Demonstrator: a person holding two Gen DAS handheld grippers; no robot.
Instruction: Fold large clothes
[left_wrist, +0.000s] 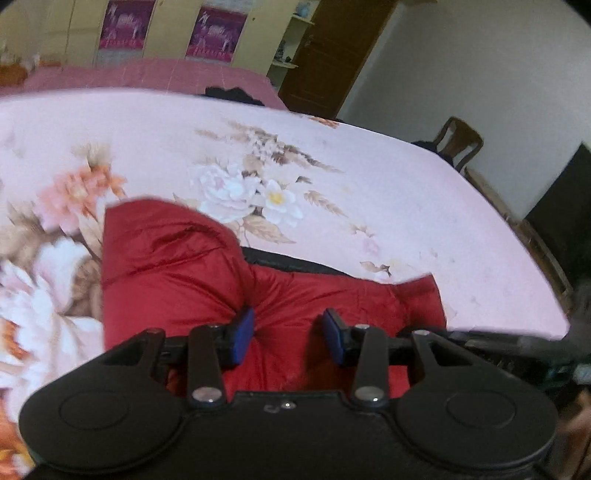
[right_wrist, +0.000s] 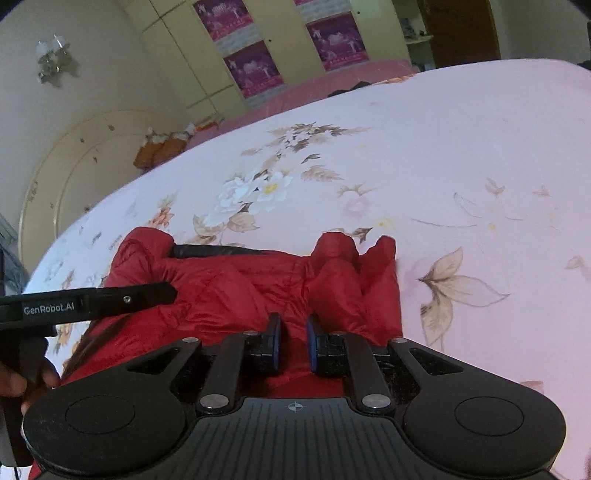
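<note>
A red puffy jacket (left_wrist: 177, 266) lies bunched on the pink floral bed sheet (left_wrist: 388, 206), with a strip of its black lining (left_wrist: 295, 264) showing along the far edge. My left gripper (left_wrist: 288, 334) is shut on a thick fold of the jacket; the fabric puckers at its blue pads (left_wrist: 242, 336). In the right wrist view the jacket (right_wrist: 240, 284) spreads just ahead, its lumpy far corner (right_wrist: 354, 266) standing up. My right gripper (right_wrist: 293, 339) is shut on the jacket's near edge, jaws narrow. The left gripper's black finger (right_wrist: 99, 299) reaches in from the left, held by a hand (right_wrist: 14, 384).
The sheet (right_wrist: 461, 166) stretches far and to the right of the jacket. A wooden chair (left_wrist: 458, 144) and a dark cabinet (left_wrist: 561, 214) stand past the bed's right edge. A curved headboard (right_wrist: 74, 166) is at the left; a wardrobe (right_wrist: 258, 55) and brown door (left_wrist: 332, 55) stand behind.
</note>
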